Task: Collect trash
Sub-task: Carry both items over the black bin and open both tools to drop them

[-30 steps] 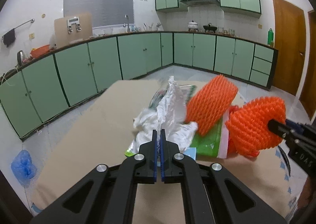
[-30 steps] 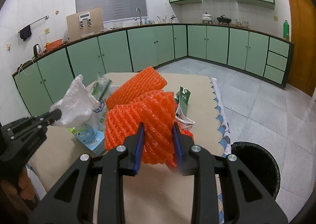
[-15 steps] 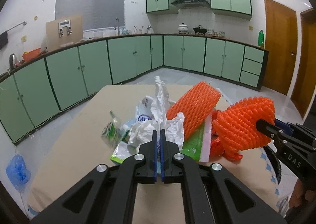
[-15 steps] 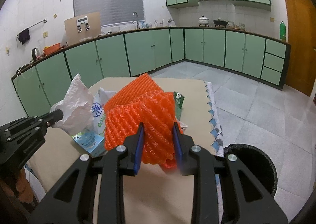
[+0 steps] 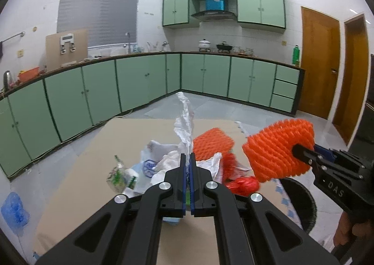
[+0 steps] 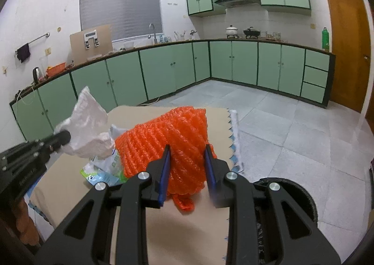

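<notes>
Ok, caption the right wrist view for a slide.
Right gripper clamps an orange foam net above the table; left gripper holds a white plastic bag.

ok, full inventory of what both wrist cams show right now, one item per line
foam net: 1, orange, held in right tongs above table
second foam net: 1, orange, on the trash pile
white plastic bag: 1, pinched in left tongs
red bag: 1, on pile
printed wrappers: several, white, blue and green, on pile
table: 1, beige cover
trash bin: 1, black, on the floor at the table's right edge
cabinets: green, along walls
</notes>
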`<state>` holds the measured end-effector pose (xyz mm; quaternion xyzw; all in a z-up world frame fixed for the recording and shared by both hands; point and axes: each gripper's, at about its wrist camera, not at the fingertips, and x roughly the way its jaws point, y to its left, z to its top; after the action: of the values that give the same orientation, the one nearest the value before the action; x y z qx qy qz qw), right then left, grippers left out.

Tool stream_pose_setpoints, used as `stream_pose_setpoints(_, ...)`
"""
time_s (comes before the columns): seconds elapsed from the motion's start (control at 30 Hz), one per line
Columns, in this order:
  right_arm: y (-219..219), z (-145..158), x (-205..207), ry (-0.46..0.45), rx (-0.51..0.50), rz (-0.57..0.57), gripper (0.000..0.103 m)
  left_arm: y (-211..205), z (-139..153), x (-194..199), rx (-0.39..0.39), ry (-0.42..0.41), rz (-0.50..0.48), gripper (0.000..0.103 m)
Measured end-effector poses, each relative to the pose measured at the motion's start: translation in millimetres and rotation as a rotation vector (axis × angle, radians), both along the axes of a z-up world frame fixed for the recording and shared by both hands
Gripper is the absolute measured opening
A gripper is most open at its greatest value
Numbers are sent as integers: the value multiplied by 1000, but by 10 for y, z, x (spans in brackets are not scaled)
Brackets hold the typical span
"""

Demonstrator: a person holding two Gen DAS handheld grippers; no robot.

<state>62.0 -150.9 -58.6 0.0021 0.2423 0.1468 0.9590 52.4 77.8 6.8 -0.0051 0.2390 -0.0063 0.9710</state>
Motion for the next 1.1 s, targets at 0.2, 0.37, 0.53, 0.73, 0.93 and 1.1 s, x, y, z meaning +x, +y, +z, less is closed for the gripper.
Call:
stream_pose_setpoints(0.2, -315, 191, -106, -31, 20, -52, 26, -259, 233, -74, -25, -65, -85, 2)
stream_pose_setpoints(0.37, -645, 311, -195, -70, 20, -117, 26, -494, 405, -129, -60, -126, -163, 2)
stream_pose_setpoints(0.53, -981, 341, -273, -90, 13, -191, 26, -753, 472, -107, -90, -140, -250, 2)
stream_pose_setpoints(0.73, -1439, 165, -308, -66, 5, -300, 26, -1183, 350, 65, -95, -108, -359, 2)
stream_pose_setpoints(0.93, -1834, -195, -275, -3, 2, -398, 26, -1673, 82, 300, -79, -46, -454, 2)
stream_pose_setpoints(1.1, -2081, -593, -181, 55, -4, -458, 26, -2058, -248, 520, -54, 25, -499, 2)
